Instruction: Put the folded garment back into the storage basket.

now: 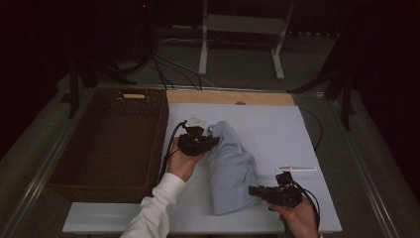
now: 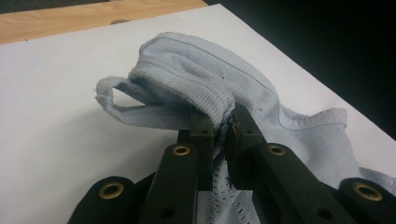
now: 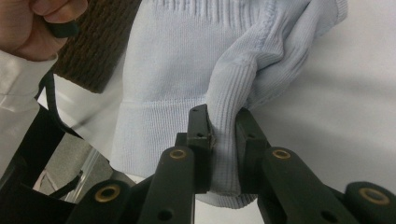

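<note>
Meanwhile, both the left gripper [image 2: 219,126] and right gripper [image 3: 223,126] pinch a pale blue garment [image 1: 229,166] lying on the white table [image 1: 277,124], the wicker basket [image 1: 111,144] beside it seemingly awaiting it.

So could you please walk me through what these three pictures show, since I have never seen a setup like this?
There is no robot here: a person holds a hand tool with two black jaws in each hand. The high view looks down on the table; the left gripper and the right gripper show there. The other two pictures come from cameras riding on each gripper, looking along its jaws. On the white surface lies a pale blue knitted garment, with a brown wicker basket to its left and a thin white strip to its right. Both grippers are shut on the garment: the left near its far end, the right on a ribbed fold at its near end.
</note>
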### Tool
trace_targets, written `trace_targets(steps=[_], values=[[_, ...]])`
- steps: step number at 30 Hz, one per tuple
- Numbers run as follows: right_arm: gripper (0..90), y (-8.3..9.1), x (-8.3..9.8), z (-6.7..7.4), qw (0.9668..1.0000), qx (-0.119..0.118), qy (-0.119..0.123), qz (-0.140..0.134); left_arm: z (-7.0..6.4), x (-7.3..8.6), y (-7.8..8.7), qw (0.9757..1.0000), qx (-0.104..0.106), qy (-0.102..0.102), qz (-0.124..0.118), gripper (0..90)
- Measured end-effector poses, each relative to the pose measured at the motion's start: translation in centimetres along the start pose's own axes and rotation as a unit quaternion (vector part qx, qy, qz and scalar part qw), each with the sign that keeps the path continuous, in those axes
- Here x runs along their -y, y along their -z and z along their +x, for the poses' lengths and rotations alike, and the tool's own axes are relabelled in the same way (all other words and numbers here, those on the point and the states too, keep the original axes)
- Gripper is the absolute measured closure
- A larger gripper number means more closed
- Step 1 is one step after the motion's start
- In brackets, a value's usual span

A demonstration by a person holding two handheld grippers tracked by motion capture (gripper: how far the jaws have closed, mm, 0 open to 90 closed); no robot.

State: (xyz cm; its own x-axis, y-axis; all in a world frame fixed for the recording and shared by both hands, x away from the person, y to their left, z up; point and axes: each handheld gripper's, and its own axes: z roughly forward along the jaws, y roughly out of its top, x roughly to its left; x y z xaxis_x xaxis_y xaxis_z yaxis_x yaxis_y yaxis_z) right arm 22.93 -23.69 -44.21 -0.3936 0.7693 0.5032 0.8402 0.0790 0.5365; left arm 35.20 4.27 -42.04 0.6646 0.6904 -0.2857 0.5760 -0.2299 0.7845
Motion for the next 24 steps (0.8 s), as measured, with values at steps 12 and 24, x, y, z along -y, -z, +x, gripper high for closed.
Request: trace_targets(steps=[12,24], values=[[80.5,0.1,-0.8,0.7,0.9999,-0.014,0.007,-0.004,0.1,-0.9,0.7,0.9999,0.01,0.007,-0.012,83.1],[80.5,0.0,-1.5,1.4,0.9996,-0.025,0.013,-0.01,0.1,-1.7,1.5,0.9997,0.011,0.007,-0.019,83.0]])
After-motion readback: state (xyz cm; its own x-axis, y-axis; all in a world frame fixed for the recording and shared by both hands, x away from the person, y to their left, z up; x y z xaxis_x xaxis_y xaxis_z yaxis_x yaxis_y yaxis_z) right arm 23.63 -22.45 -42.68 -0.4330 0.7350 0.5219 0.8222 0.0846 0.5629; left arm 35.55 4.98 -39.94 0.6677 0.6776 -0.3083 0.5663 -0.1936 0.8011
